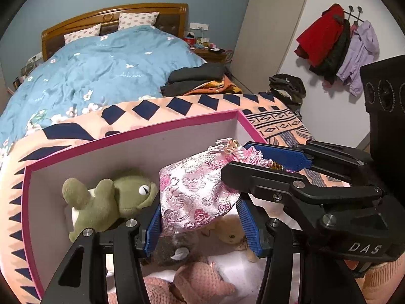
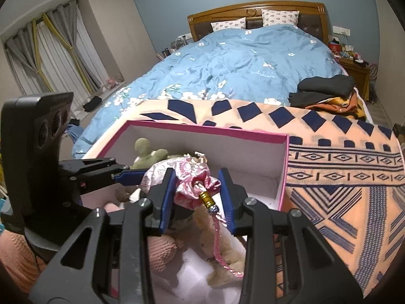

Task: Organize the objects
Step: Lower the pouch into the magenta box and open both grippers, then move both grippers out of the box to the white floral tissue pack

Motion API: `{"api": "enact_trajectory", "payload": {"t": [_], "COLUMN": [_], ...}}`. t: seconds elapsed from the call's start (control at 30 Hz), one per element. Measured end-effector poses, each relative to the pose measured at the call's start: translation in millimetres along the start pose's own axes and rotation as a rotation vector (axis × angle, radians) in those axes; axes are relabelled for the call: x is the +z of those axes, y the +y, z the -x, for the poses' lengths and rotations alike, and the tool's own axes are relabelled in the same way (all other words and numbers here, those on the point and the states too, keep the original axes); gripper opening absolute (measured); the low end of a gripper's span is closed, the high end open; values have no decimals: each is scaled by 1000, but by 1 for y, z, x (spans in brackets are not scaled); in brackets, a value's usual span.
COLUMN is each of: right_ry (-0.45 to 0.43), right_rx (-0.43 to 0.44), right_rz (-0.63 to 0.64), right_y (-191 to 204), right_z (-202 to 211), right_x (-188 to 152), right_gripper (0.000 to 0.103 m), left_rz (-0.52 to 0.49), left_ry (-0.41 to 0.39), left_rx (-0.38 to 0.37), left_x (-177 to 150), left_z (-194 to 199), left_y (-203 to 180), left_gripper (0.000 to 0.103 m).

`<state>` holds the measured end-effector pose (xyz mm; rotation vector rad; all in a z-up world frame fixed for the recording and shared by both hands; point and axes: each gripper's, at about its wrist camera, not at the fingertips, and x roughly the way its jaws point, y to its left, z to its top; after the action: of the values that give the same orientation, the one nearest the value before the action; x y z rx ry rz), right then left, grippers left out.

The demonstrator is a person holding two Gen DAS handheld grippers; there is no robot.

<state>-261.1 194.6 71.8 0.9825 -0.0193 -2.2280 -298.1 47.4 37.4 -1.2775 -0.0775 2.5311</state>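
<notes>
Over pink box (image 1: pixel 131 136), both grippers angled down, left gripper (image 1: pixel 200 225) and right gripper (image 2: pixel 198 197) jaws clamping brocade pouch (image 1: pixel 195 192).

Both my wrist cameras look down close over the pink box (image 1: pixel 131 136) (image 2: pixel 202 128), the bed's headboard (image 1: pixel 114 15) (image 2: pixel 255 10) at twelve o'clock in each.

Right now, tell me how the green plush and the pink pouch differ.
The green plush is matte and lies in the box; the pink pouch is shiny brocade, held above it by the left gripper and right gripper. The pouch has a tassel; the plush has none. Both are soft fabric.
</notes>
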Motion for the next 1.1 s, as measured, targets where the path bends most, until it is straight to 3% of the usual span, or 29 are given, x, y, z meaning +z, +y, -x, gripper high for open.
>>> {"api": "enact_trajectory", "payload": {"t": [0.3, 0.47, 0.8, 0.93, 1.1], "right_ry": [9, -13, -103, -130, -162], "right_rx": [-114, -105, 24, 74, 127], "right_rz": [7, -10, -37, -19, -1], "right_y": [-8, -11, 2, 15, 30], "right_z": [-6, 5, 48, 67, 91], "right_x": [-2, -7, -27, -41, -64], "right_gripper": [37, 37, 38, 39, 43], "left_rz": [38, 74, 55, 34, -15], "left_ry": [17, 2, -160, -242, -319], "left_rx": [54, 51, -17, -57, -72], "left_x": [-2, -4, -25, -41, -69], "left_z": [-6, -1, 59, 93, 126], "left_y": [7, 16, 8, 1, -12], "left_gripper": [62, 63, 67, 79, 79]}}
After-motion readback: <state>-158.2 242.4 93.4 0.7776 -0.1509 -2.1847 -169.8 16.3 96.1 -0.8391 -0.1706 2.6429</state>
